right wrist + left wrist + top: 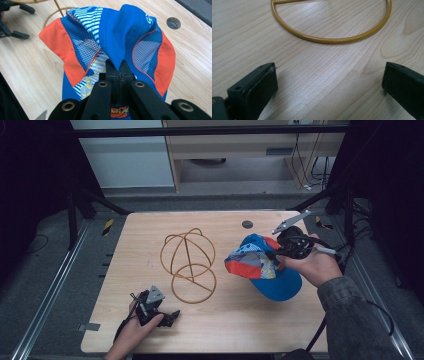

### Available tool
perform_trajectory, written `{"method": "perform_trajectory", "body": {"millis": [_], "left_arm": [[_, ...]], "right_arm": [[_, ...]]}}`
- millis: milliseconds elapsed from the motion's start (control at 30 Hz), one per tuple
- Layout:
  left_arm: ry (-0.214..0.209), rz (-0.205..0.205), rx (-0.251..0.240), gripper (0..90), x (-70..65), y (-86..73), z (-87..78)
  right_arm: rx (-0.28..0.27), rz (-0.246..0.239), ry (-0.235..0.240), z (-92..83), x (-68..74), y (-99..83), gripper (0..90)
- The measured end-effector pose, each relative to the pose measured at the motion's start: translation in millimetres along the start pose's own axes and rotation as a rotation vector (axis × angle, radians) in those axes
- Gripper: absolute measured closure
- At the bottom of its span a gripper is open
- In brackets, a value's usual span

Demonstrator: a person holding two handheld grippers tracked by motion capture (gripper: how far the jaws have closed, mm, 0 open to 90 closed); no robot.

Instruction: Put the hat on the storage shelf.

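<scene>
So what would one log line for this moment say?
right tongs: shut on cap, lifted | left tongs: open, empty, near wire hat stand | table: wood

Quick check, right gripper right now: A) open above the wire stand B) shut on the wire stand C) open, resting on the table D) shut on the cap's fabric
D: in the right gripper view the right gripper has its fingers pinched together on a fold of the blue cap, and the high view shows the cap apart from the wire stand.
</scene>
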State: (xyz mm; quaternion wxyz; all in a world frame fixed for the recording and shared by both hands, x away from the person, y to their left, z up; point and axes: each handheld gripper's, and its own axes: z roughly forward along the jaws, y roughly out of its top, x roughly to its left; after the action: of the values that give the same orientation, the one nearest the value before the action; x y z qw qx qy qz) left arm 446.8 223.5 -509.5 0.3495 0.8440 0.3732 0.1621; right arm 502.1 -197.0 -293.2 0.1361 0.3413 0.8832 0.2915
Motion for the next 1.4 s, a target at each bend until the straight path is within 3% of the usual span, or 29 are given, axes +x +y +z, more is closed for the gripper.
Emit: {"method": "perform_trajectory", "body": {"millis": [333,767,1400], "left_arm": [[0.0,0.0,0.0,0.0,0.0,0.1,0.1],[0.001,0.0,-0.001,0.0,-0.2,0.2,0.3],[0.003,0.003,0.002,0.0,-0.3,0.6,0.5]], "right_arm": [[-0.023,0.003,-0.002,-11.5,0.2,5.3,89.8],[-0.041,-0.029,-0.019,-27.6,0.7,18.0,89.8],[-0.119,-0.028,-0.031,-51.7,-0.7,31.7,89.8]]}}
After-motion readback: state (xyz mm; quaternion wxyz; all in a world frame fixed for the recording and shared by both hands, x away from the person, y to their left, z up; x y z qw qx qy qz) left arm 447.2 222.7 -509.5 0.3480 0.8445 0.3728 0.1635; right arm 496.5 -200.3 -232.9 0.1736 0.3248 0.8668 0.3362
